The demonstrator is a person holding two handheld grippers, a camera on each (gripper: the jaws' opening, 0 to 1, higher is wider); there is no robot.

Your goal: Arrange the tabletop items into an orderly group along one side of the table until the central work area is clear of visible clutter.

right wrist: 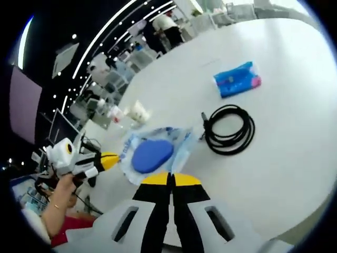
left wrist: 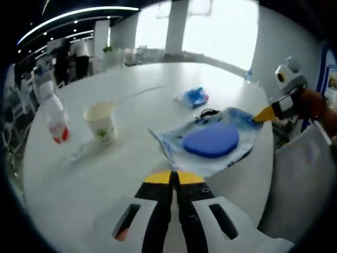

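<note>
Blue disc in a clear plastic bag (left wrist: pixel 210 139) (right wrist: pixel 152 154) lies near the white table's (left wrist: pixel 131 174) (right wrist: pixel 295 137) edge; left gripper (left wrist: pixel 174 176) and right gripper (right wrist: pixel 170 179) each pinch a bag edge, jaws closed. Beyond: coiled black cable (right wrist: pixel 229 129), blue packet (left wrist: pixel 192 97) (right wrist: pixel 237 79), paper cup (left wrist: pixel 100 122), plastic bottle (left wrist: pixel 55 117).

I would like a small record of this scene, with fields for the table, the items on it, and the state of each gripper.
table: white round table
bag: clear plastic bag holding a blue disc, near the table edge
left gripper: left gripper, jaws shut on the bag's edge
right gripper: right gripper, jaws shut on the bag's edge
cable: black coiled cable, beside the bag
pack: blue tissue pack, farther out
cup: paper cup, upright
bottle: plastic bottle, next to the cup
</note>
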